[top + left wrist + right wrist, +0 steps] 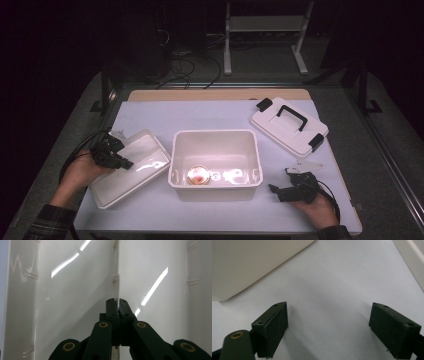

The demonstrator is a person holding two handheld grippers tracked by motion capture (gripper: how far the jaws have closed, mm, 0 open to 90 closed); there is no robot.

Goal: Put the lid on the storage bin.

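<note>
L gripper [117, 159] clamped on the tray's [131, 167] mid rib, tray tipped up just left of the bin [216, 165].

Biggest first, all placed vs the bin: mat [150, 117] lies under it w/ the wood table edge behind. Bin sits mid-mat, open, w/ a small round reddish item [198, 175] on its floor near the front wall. Lid [289, 126], black handle and latches, lies off at the back right. Tray touches the bin's left wall or nearly so; in the left gripper view its jaws are pinched tight on the thin divider [116, 277]. R gripper [280, 192] waits front right of the bin, jaws wide, nothing between, pads [272, 328] over bare mat. Progress, my read: tray grabbed and starting up; seating it in the bin and fitting the lid are left.
</note>
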